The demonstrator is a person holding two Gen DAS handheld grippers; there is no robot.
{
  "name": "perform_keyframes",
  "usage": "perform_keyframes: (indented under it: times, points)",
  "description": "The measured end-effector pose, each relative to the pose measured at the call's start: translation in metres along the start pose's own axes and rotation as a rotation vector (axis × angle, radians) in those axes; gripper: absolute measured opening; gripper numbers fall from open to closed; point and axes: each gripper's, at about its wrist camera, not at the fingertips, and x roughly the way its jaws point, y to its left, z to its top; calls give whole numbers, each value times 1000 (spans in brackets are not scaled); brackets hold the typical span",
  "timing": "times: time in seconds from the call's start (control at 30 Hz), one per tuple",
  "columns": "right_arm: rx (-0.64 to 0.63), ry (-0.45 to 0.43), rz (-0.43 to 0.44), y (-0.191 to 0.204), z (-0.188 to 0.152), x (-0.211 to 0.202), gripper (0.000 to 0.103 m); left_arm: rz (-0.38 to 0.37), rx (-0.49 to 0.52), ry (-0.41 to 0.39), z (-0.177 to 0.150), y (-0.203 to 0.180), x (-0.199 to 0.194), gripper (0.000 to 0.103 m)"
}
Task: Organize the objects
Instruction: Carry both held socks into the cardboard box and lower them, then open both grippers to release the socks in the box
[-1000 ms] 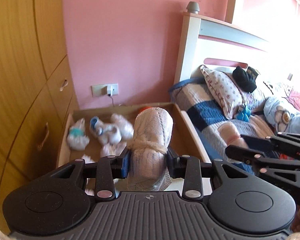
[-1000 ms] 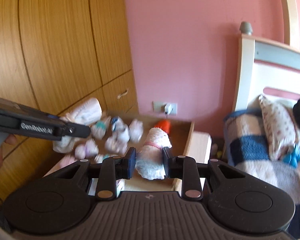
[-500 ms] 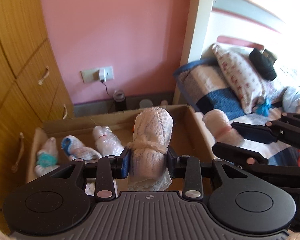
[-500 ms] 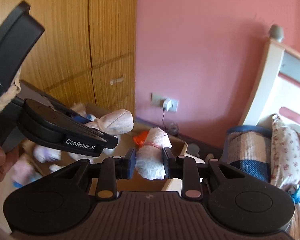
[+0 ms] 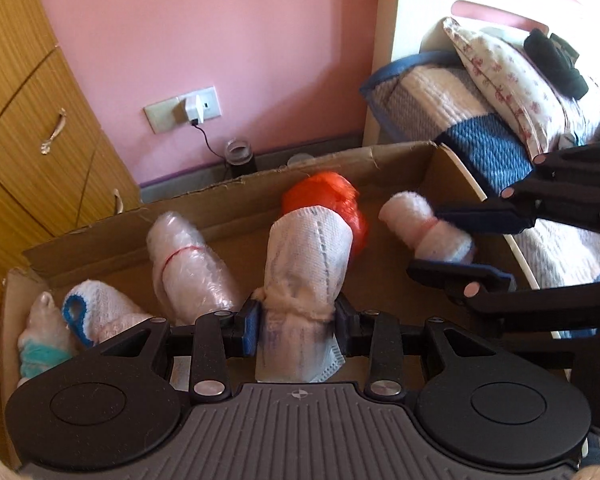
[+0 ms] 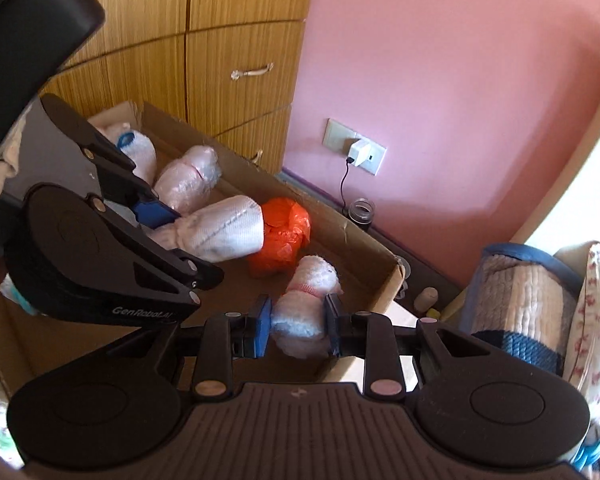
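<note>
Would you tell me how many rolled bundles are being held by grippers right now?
2: a large white bundle clamped in the left gripper, and a small fluffy bundle in the right gripper, both over the cardboard box.

bed (image 5: 500,136) cut off at right edge, bundle (image 5: 40,344) half behind claw

A tied white cloth roll (image 5: 306,268) and a fluffy white bundle (image 6: 306,304) hung over the cardboard box (image 5: 400,156).
</note>
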Motion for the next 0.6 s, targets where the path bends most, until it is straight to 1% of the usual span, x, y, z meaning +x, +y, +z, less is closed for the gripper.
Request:
perform_keyframes:
  times: [0.13, 0.2, 0.27, 0.33, 0.6]
  points:
    - [-14, 2, -16, 4, 2, 0, 27, 7, 2, 4, 3, 1, 0, 47]
    - [-2, 3, -18, 6, 1, -4, 30, 15, -8, 6, 2, 4, -1, 55]
    - [7, -2, -29, 8, -1, -8, 32, 25, -8, 5, 0, 5, -3, 59]
    - [15, -12, -39, 7, -2, -10, 35, 31, -13, 7, -2, 5, -5, 59]
    - [37, -32, -54, 9, -3, -32, 36, 30, -12, -12, -6, 2, -22, 65]
